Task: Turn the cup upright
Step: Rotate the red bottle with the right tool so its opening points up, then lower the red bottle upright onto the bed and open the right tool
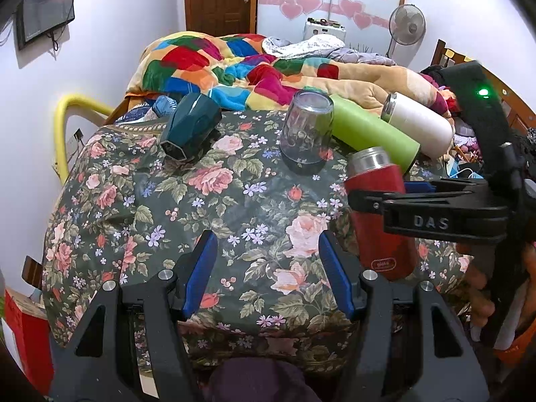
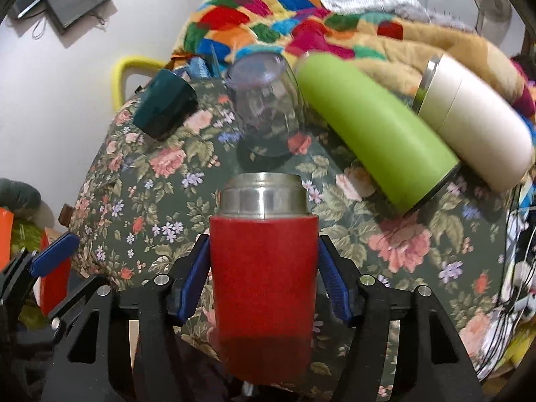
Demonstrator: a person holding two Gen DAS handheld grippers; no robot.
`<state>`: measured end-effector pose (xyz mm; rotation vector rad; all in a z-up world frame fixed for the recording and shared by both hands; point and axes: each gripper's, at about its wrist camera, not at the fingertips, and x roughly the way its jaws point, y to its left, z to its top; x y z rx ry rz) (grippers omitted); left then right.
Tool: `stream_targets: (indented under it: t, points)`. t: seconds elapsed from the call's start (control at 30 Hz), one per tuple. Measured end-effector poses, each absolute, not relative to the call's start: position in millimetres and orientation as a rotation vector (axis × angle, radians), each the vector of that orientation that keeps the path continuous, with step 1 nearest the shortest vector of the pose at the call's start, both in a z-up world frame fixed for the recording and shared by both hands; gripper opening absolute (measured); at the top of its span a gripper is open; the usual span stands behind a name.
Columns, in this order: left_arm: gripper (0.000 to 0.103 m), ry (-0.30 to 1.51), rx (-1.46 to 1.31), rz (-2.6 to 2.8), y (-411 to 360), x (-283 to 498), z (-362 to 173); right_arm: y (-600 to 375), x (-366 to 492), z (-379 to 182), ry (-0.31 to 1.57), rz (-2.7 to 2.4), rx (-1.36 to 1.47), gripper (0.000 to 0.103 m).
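My right gripper (image 2: 264,268) clamps its blue pads (image 2: 330,273) on the red cup (image 2: 263,278), a matte, grainy cylinder with a smooth steel neck pointing up; its base is cut off behind the fingers, so I cannot tell whether it touches the floral cloth (image 2: 140,181). My left gripper (image 1: 268,278) hangs spread wide over the cloth, holding nothing. Only the left wrist view shows the cup's small label near its lower end and the right gripper side-on. Behind it stand a clear glass (image 1: 306,132) mouth-down and a faceted teal cup (image 1: 189,125) tipped over. The green bottle (image 1: 372,130) and white bottle (image 1: 418,120) lie side by side, touching.
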<state>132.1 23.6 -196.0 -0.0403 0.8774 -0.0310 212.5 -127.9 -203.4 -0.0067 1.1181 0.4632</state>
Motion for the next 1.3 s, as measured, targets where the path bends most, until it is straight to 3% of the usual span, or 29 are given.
stream_targets:
  t: [0.53,1.2,1.3]
  points:
    - [0.062,0.853,-0.057,-0.039,21.6,140.6,-184.4,-125.2,208.8,-158.1,0.936,0.459,-0.084,0.059]
    - [0.063,0.881,-0.081,-0.034,27.1,140.2,-189.1,-112.8,205.8,-178.4,0.982,0.454,-0.174,0.06]
    - [0.063,0.877,-0.085,-0.031,28.1,138.0,-185.3,-114.3,205.8,-177.1,0.996,0.469,-0.144,0.065]
